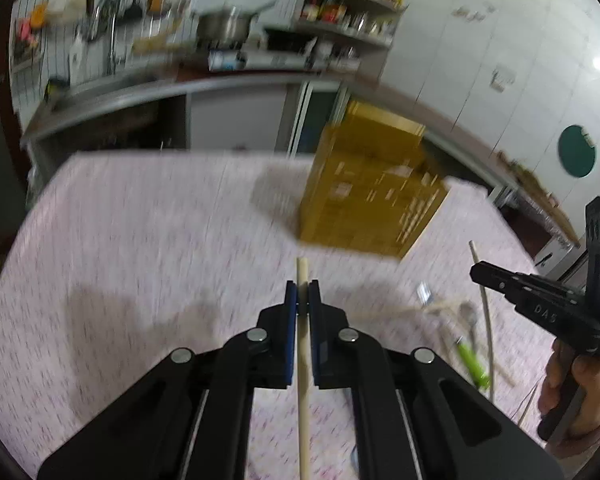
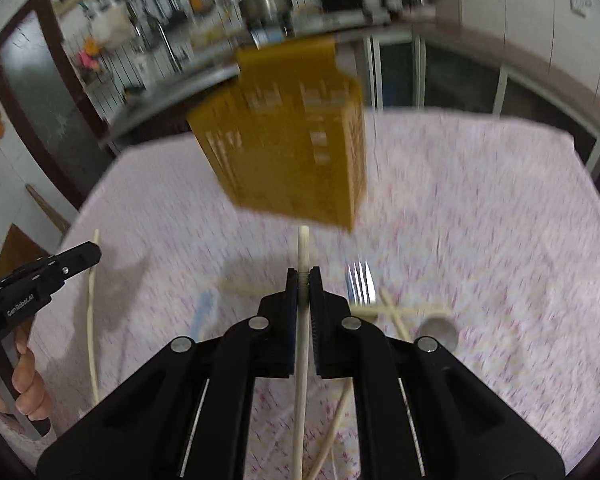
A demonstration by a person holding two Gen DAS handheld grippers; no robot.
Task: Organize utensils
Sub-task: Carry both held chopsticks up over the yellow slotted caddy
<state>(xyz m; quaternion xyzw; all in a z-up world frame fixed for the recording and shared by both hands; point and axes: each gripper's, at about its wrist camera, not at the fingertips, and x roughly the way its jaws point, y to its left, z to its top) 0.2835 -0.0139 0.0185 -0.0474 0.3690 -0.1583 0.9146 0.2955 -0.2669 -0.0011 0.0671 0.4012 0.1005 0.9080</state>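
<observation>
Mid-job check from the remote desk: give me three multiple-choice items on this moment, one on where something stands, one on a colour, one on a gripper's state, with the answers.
1. Where does the slotted utensil holder stand?
A. On the patterned tablecloth, beyond both grippers
B. On the steel counter at the back
C. In the person's hand

2. What colour is the holder?
A. Blue
B. Mustard yellow
C. White

3. What is the left gripper doing?
A. Open over the fork
B. Shut on nothing
C. Shut on a pale chopstick

Answers:
1 A: both wrist views show it resting on the cloth ahead of the fingers.
2 B: its walls read mustard yellow in both views.
3 C: the stick runs between the closed pads; the right gripper clamps a second chopstick likewise.
</observation>
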